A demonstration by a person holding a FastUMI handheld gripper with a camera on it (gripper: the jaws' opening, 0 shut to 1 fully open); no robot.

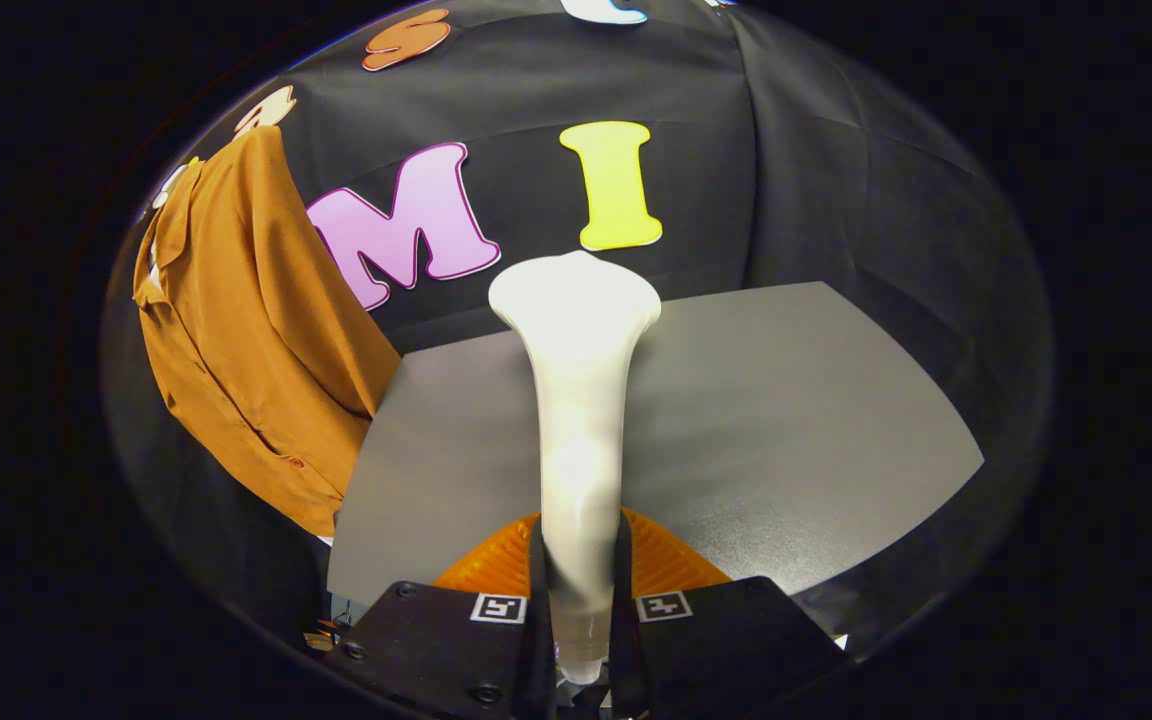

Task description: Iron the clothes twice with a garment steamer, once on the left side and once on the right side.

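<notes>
The jaws [581, 610] are closed on the slim white handle of the garment steamer [576, 400], one finger pressing each side of it low down. The steamer rises straight ahead from between them and flares into a wide rounded head at its far end, which points toward the back edge of the bench. Just beyond the fingers, an orange ribbed part [666, 565] shows on both sides of the handle; what it is cannot be told.

Under the steamer lies the grey bench [786, 420], bare where it shows. Off its left edge, well apart from the steamer head, the brown shirt [256, 340] hangs against the black booth wall, its buttoned front edge turned toward the bench.

Judged from this, neither pass has begun and the head must swing left to meet the cloth. The grip sits far from the head, so the long handle could twist or slip between the fingers during the swing. The shirt hangs loose, so a hard press might push it aside or bunch it rather than smooth it. Starting too near the middle could blur which side was done.
</notes>
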